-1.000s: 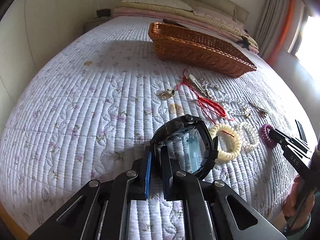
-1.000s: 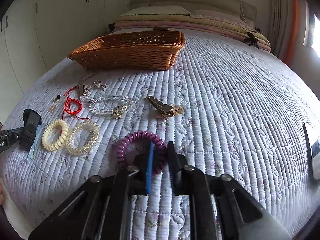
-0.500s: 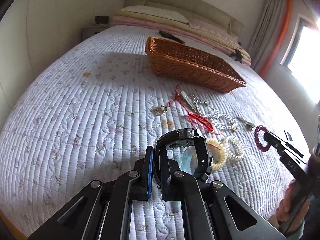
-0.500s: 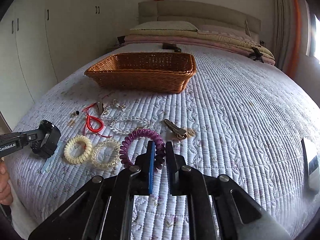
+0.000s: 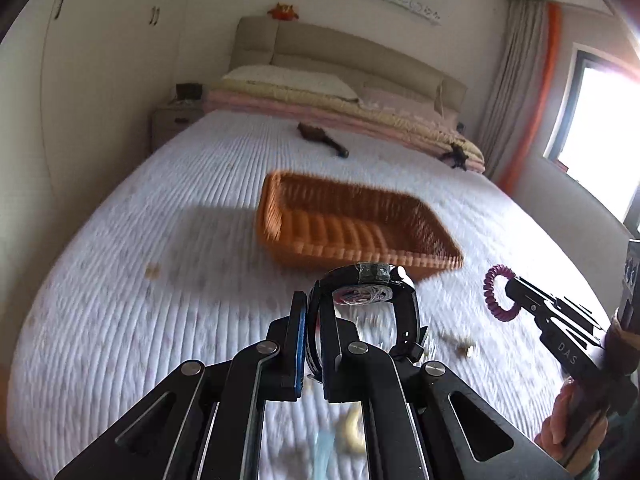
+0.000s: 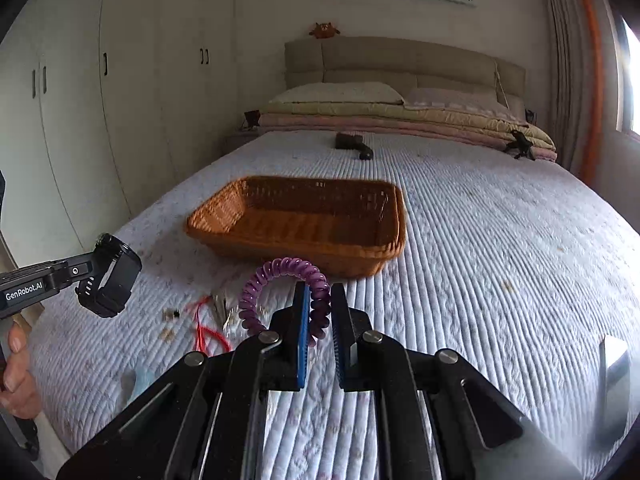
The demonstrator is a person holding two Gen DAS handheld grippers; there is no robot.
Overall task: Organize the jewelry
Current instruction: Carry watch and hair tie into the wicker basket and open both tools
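My left gripper (image 5: 314, 312) is shut on the strap of a black wristwatch (image 5: 366, 286) and holds it in the air, in front of the brown wicker basket (image 5: 356, 220). My right gripper (image 6: 320, 304) is shut on a purple spiral hair tie (image 6: 280, 276), also lifted above the bed, short of the basket (image 6: 304, 216). Each gripper shows in the other view: the right one with the hair tie (image 5: 498, 294), the left one with the watch (image 6: 110, 280). The basket looks empty.
Several pieces lie on the quilted bed below: a red cord (image 6: 206, 330), small metal bits (image 6: 170, 314), a cream bracelet (image 5: 352, 432). A dark hairbrush (image 5: 322, 140) lies beyond the basket near folded blankets (image 6: 400, 116). A phone (image 6: 614, 380) lies at right.
Both grippers have risen off the bed and tilted up, carrying the watch and the purple hair tie towards the basket. The other jewelry has dropped below them in view.
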